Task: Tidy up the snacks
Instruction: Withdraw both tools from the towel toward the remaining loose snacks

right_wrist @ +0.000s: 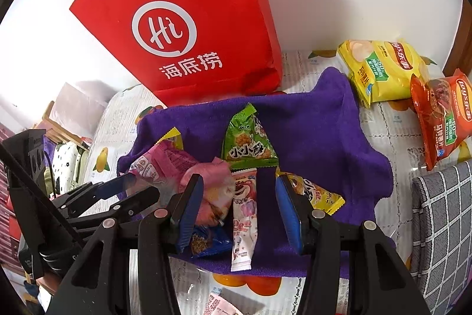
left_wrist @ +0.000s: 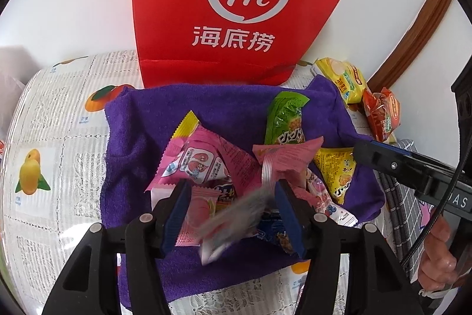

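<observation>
I find the snack packets (right_wrist: 236, 185) heaped centre frame on the purple towel (right_wrist: 318, 120), below the red bag (right_wrist: 188, 19). My left gripper (left_wrist: 233, 197) and right gripper (right_wrist: 239, 197) both stand spread above them, pinching nothing.

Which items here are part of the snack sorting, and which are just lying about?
Part of the job:
- left gripper, open over the pile
- right gripper, open
- pink packets
- green packet
- bear wrapper
- yellow chip bag
- orange chip bag
- red bag

Lying about:
- purple towel
- fruit-print tablecloth
- checked cloth
</observation>
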A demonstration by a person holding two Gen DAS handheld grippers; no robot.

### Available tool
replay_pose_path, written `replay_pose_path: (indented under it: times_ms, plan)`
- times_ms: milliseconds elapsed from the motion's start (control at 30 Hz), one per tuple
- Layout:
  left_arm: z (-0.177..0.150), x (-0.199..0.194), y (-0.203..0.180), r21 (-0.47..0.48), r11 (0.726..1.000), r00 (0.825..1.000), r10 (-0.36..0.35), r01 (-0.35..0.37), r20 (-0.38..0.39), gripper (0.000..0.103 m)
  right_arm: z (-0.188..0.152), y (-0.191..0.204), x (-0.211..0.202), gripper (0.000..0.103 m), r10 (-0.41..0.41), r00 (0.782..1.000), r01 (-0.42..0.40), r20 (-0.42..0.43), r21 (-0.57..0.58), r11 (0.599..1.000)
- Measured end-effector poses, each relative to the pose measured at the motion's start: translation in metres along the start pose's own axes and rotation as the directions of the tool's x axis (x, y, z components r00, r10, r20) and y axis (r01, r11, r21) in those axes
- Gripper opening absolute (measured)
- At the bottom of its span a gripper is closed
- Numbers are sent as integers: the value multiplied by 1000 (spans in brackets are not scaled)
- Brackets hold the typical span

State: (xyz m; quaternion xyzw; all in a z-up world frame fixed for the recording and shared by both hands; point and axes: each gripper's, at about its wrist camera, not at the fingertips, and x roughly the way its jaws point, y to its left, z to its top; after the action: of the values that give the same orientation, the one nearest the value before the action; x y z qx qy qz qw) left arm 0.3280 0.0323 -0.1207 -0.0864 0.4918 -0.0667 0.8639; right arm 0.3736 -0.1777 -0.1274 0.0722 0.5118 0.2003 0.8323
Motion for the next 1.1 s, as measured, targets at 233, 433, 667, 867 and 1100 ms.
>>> replay_pose_path:
  times_ms: [233,433,667,867,1100]
  plan:
    - [0,-6,-1,0,1000,1000,-2,2,15,58,-2,2,-9,51,0,1000,0,24,-9,1000]
    - [1,-14,-1,9,999,998,52,-52,33,58,-5,10,-28,51,-65,994,68,86,-29,997]
    - [0,-30,1,-7,999,998,34,-33,49,58,-49,10,-63,51,-121,983,130,138,-61,990]
    - [-7,-45,-14,25,999,997,31,-33,73,58,-108,-20,-68,51,-205,974,206,99,3,979]
    - [-37,-53,-26,37,999,998,6,-8,58,58,-158,-52,-59,52,-297,954,295,35,67,953]
